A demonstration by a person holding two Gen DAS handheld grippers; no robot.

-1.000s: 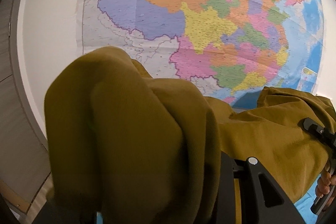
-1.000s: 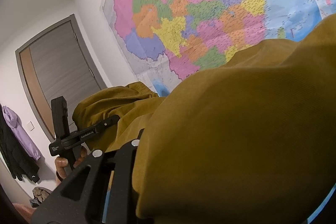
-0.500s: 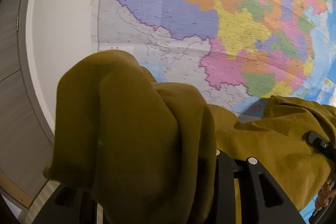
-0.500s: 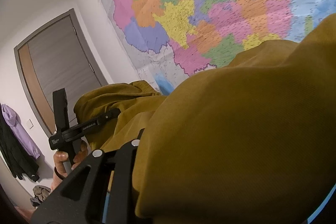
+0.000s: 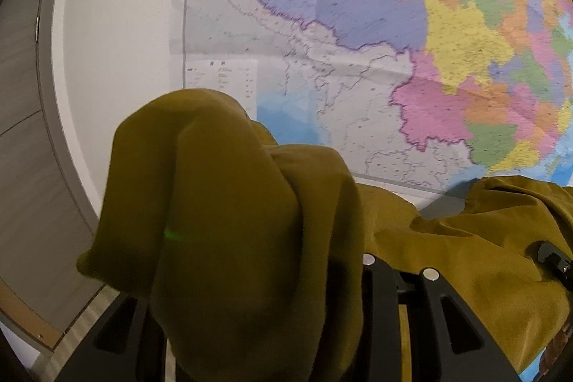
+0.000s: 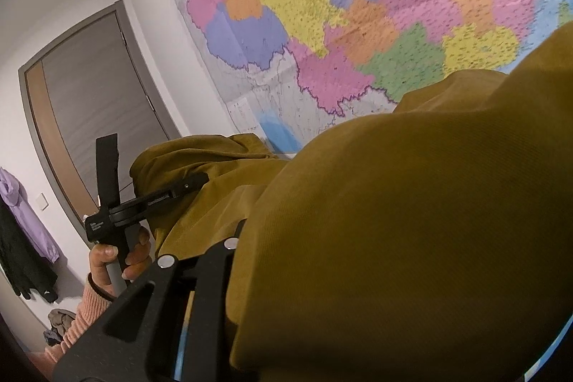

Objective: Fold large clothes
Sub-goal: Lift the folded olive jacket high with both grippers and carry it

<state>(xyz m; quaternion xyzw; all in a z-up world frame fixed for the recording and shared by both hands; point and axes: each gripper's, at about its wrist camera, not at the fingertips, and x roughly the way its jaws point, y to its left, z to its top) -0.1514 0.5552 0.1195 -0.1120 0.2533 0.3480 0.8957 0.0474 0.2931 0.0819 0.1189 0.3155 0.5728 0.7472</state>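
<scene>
You have the mustard corduroy garment (image 6: 412,221) lifted in front of the wall map (image 5: 358,42), both grippers' fingers buried in cloth, apparently pinching it, though hidden. It looks soft, thick and fairly heavy; hold seams or hem corners so it hangs flat.

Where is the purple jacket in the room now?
In the right wrist view the purple jacket hangs on the wall at the far left edge, left of the grey door and beside a black coat.
</scene>
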